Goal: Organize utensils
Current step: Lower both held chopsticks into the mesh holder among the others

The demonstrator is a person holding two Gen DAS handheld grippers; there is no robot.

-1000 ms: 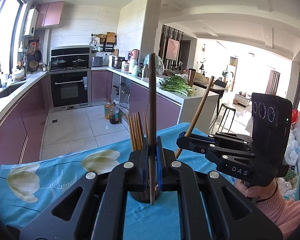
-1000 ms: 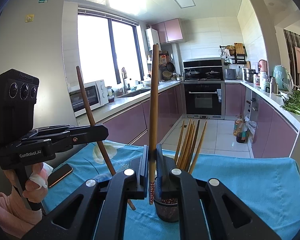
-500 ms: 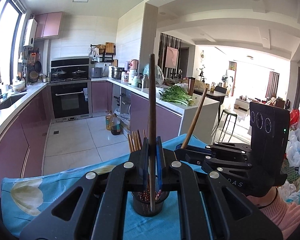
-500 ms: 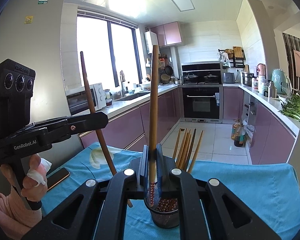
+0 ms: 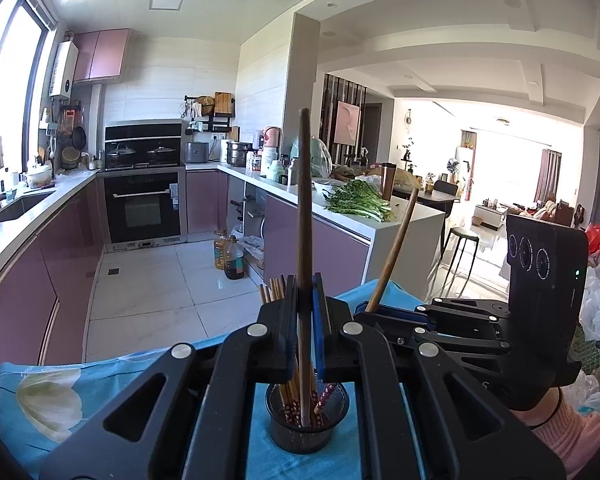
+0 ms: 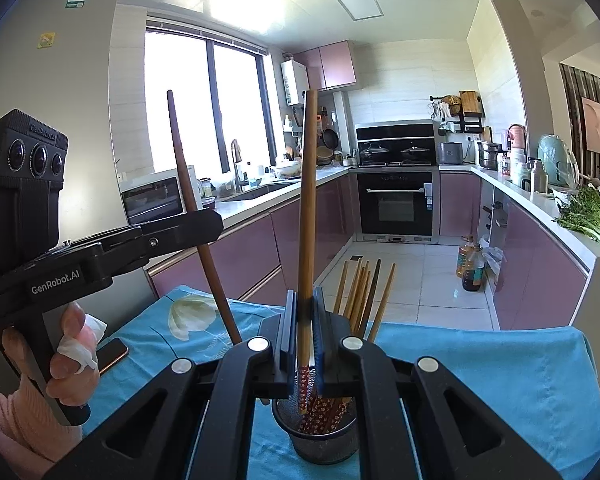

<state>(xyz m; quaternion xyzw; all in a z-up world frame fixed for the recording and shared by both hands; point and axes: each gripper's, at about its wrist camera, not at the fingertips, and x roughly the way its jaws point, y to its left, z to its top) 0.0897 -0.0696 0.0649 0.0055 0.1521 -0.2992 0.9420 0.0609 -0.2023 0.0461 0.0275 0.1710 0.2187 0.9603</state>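
Observation:
A black mesh utensil cup (image 5: 306,434) (image 6: 324,440) holding several wooden chopsticks stands on the blue flowered cloth (image 5: 72,392). My left gripper (image 5: 305,320) is shut on a dark brown chopstick (image 5: 304,208), held upright with its lower tip inside the cup. My right gripper (image 6: 304,332) is shut on a lighter brown chopstick (image 6: 308,208), also upright, its patterned tip just inside the cup rim. Each gripper shows in the other's view: the right one (image 5: 384,312) and the left one (image 6: 204,224).
A phone (image 6: 110,354) lies on the cloth at the left edge. Behind the table are purple kitchen cabinets, an oven (image 5: 142,208), oil bottles on the floor (image 5: 230,256) and greens on the counter (image 5: 356,202).
Both grippers have lowered toward the cup with their chopsticks; the tips now reach inside the cup, which shows fuller below the jaws.

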